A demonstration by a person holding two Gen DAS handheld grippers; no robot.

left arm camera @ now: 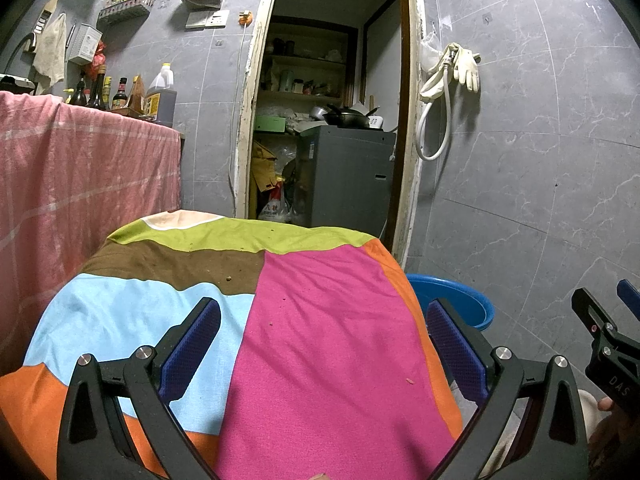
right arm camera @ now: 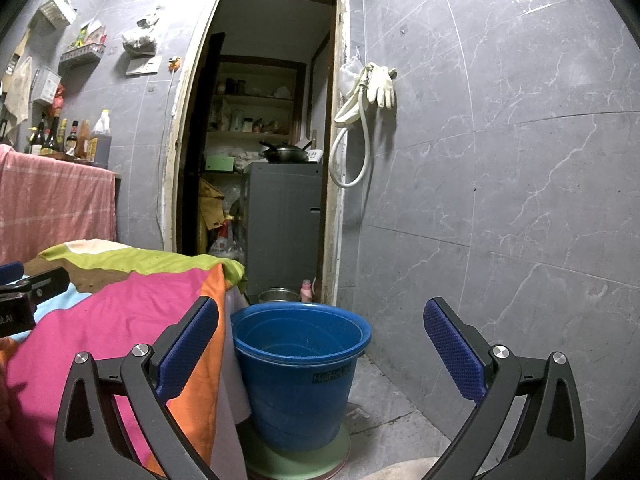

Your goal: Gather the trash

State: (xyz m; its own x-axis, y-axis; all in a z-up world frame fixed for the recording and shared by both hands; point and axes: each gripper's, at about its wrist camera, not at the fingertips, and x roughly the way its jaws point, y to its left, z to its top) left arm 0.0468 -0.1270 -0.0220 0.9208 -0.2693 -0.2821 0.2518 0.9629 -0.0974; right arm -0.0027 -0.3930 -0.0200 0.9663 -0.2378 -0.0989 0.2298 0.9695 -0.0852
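Observation:
My left gripper [left arm camera: 322, 344] hovers open over a table draped in a patchwork cloth [left arm camera: 312, 320] of pink, light blue, brown, green and orange. Small crumbs [left arm camera: 228, 279] lie scattered on the cloth, nothing between the fingers. My right gripper [right arm camera: 320, 346] is open too, held beside the table's right edge and looking at a blue bucket [right arm camera: 300, 372] on the floor. The bucket looks empty inside. In the left wrist view the right gripper [left arm camera: 612, 320] shows at the far right edge, and the bucket's rim [left arm camera: 460, 300] peeks past the table.
A pink cloth [left arm camera: 80, 176] covers a counter at left with several bottles [left arm camera: 120, 96]. A doorway opens onto a storeroom with a grey appliance [left arm camera: 348, 176]. Grey tiled wall at right carries gloves and a hose [left arm camera: 452, 80]. The bucket stands on a green disc [right arm camera: 296, 460].

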